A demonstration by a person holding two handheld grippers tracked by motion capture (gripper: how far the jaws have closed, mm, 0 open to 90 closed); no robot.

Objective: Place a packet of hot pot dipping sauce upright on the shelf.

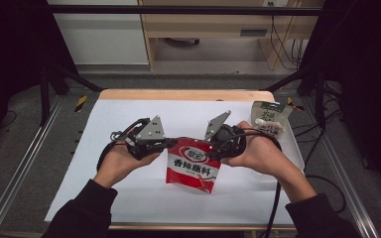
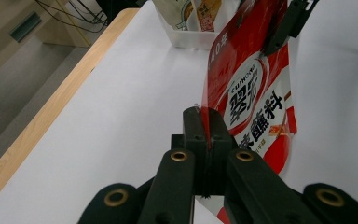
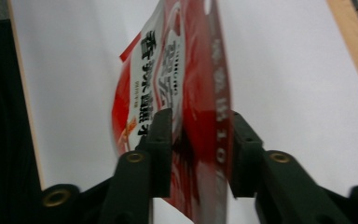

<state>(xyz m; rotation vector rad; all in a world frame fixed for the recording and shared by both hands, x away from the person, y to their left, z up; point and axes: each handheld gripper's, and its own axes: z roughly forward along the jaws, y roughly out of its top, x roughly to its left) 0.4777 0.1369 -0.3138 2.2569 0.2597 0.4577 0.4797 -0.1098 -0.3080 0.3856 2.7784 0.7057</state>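
Hands face inward: left gripper [image 2: 204, 135] jaws clenched on red packet [image 1: 193, 166], right gripper [image 3: 199, 140] jaws loose around it.

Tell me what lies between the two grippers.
The red pouch spans the gap, the left gripper pinching one top corner and the right gripper at the other, as seen in the high view.

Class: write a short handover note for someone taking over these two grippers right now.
Left gripper: shut on the top edge of the red pouch.
Right gripper: jaws either side of the pouch's other top corner, a gap on one side, not clamped.
The pouch hangs above the white table; the white bin of packets sits at the right edge.
Done: pouch lifted. Left: placing it, probably in the bin.
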